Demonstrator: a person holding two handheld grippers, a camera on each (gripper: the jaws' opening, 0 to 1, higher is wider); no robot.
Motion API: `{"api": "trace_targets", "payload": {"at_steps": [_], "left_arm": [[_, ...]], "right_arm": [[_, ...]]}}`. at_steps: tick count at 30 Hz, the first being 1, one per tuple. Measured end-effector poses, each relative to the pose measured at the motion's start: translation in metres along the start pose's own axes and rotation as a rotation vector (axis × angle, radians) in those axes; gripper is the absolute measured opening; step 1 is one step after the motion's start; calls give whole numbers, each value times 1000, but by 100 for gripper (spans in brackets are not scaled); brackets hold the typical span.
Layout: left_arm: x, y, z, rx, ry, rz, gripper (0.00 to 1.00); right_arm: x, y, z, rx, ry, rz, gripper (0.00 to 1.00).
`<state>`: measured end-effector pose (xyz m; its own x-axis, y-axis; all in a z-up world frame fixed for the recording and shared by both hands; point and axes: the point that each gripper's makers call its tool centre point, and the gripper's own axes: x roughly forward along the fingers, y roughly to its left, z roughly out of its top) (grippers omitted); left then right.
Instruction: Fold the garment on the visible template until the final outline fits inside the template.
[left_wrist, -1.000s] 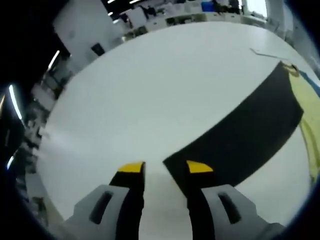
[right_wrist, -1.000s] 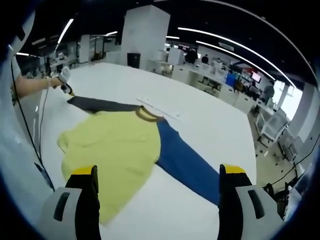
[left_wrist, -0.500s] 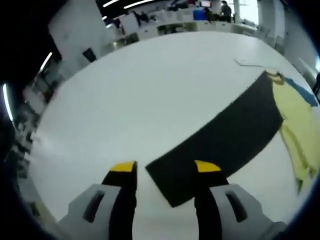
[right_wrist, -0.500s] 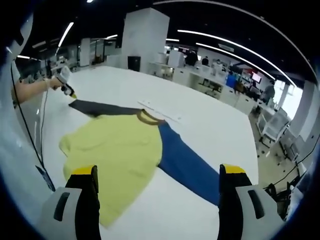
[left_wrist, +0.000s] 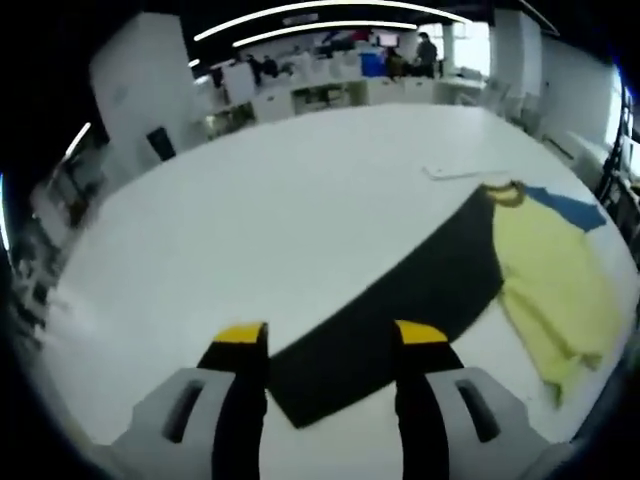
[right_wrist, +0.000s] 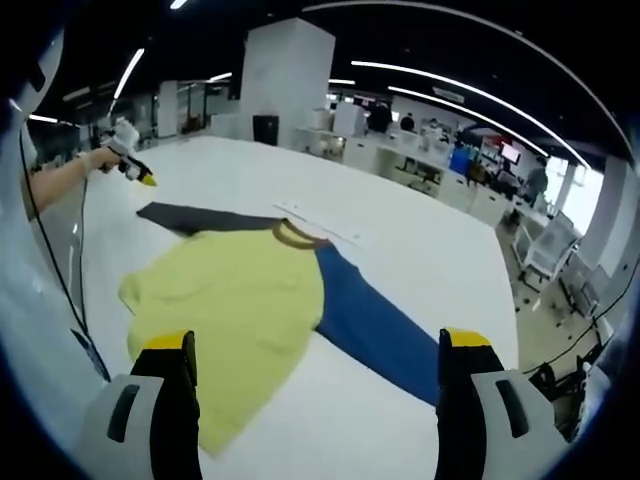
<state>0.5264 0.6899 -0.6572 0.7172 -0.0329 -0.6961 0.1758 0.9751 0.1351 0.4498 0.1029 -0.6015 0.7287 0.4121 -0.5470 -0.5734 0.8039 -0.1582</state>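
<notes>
Risk, first entry: I judge the black sleeve (left_wrist: 400, 305) the likeliest thing to go wrong, since its cuff end lies flat on the white table (left_wrist: 250, 200) between the jaws of my left gripper (left_wrist: 332, 332), and a pinch taken too shallow would slide off the single layer or drag the whole shirt across the table instead of folding it. Second entry: I cannot make out any template outline around the garment, so a fold judged by eye may overshoot it. Left gripper: jaws apart, holding nothing, hovering above the cuff. Right gripper (right_wrist: 315, 342): jaws wide apart, empty, raised on the hem side of the shirt. Item: long-sleeved shirt (right_wrist: 235, 300), yellow body, darker yellow-brown collar (right_wrist: 295, 233), one black sleeve and one blue sleeve (right_wrist: 375, 330), spread flat with both sleeves stretched out to opposite sides of the body. Body slightly rumpled at the hem edge. Beyond the collar, a thin pale strip (right_wrist: 320, 222) lies on the table, well apart from both grippers. Nothing folded yet, by my reading.
</notes>
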Motion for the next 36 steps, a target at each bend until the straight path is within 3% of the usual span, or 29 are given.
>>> {"api": "trace_targets", "payload": {"at_steps": [9, 14, 20, 26, 36], "left_arm": [[-18, -41, 28, 41, -83, -81, 54], [-23, -61, 25, 73, -59, -95, 55], [-38, -99, 27, 126, -67, -186, 61], [-50, -116, 29, 154, -71, -201, 63], [-65, -147, 27, 161, -94, -298, 69]], "right_arm": [[-5, -5, -3, 17, -28, -14, 100], [-9, -5, -6, 25, -36, -18, 100], [-13, -7, -16, 37, -33, -28, 100], [-13, -3, -20, 40, -36, -21, 100], [-20, 1, -30, 34, -29, -26, 100]]}}
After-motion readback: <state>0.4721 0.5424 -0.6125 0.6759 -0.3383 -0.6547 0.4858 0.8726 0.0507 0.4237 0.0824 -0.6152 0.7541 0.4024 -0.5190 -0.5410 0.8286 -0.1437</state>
